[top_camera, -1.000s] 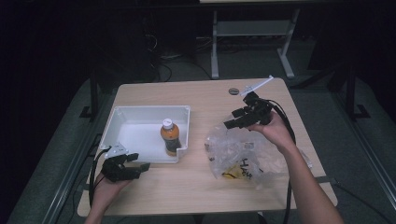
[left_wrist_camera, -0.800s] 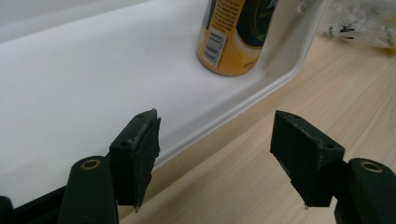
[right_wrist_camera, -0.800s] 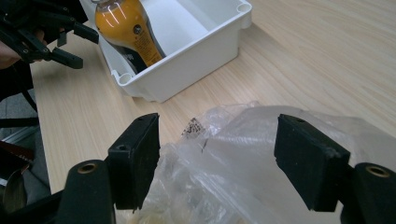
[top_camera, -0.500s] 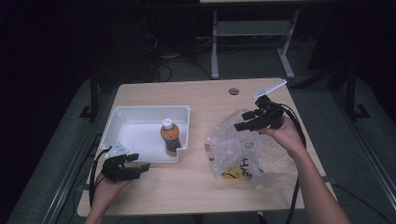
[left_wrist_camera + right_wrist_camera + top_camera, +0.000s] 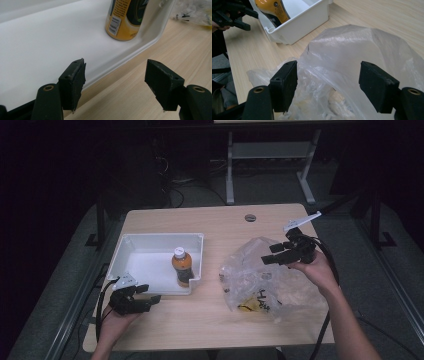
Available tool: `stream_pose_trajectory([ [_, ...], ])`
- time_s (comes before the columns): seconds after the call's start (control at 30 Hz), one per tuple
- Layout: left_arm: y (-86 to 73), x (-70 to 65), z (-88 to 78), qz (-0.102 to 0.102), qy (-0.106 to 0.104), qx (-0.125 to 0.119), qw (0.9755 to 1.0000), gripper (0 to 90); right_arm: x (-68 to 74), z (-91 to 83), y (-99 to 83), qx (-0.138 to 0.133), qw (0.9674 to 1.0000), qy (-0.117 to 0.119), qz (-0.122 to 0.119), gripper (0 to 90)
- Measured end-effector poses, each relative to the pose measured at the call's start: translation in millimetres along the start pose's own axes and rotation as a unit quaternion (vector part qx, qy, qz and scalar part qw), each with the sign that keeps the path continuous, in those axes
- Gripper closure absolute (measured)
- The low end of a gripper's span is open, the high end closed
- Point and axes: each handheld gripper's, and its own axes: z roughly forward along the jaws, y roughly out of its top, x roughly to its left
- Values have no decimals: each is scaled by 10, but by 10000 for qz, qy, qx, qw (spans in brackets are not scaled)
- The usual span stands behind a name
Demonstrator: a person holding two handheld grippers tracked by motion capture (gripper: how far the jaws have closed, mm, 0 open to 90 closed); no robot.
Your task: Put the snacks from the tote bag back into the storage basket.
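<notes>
Plastic bag [image 5: 272, 280], clear and crumpled, is what my right hand is working over; it lies on the right half of the desk [image 5: 200, 320], with something yellow and black showing through its lower part. Going down in size from the desk itself: the bag, then the white tray [image 5: 150, 251] on the left half, well apart from the bag. Inside the tray, against its right wall near the front corner, I see an orange bottle [image 5: 181, 267] standing upright with a white cap.

My right gripper [image 5: 274, 256] hangs over the bag's upper right part, pointing toward the tray. In the right gripper view its jaws stand wide apart, with the bag's puffed film [image 5: 352, 50] between and beyond them; I can't tell whether either pad touches the plastic.

My left gripper [image 5: 150, 297] sits at the tray's front edge near the left corner of the desk. In the left gripper view its jaws are wide apart with nothing between them, one over the tray's rim [image 5: 140, 47], the other over bare wood.
</notes>
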Motion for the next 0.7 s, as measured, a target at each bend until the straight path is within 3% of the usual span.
stream_pose_trajectory([
  [0.7,-4,-5,11,-8,-15,16,10000,322,-98,-167,-442,-204,9994,-51,271,306],
])
